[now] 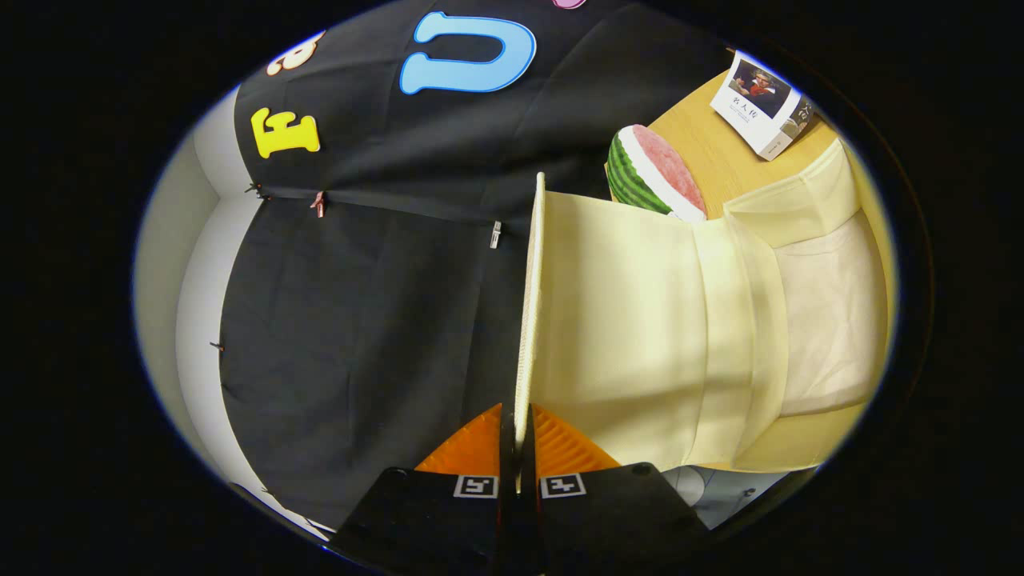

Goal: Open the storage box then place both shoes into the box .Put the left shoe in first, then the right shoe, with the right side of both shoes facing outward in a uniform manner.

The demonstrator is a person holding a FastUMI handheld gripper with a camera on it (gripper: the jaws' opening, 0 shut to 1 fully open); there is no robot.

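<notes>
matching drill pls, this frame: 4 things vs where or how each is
Things:
1. lid
2. storage box
3. watermelon slice toy
4. book

States and places:
A. on the wooden table, beyond the box
B. pinched edge-on between the fingers of the gripper
C. open, pale fabric lining showing
D. just behind the raised lid, against the box

Pairs: 1-B, 2-C, 3-D, 4-A

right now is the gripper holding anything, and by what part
Yes: the gripper is shut on the box lid, both fingers pinching its thin free edge, lid lifted up from the box.
</notes>
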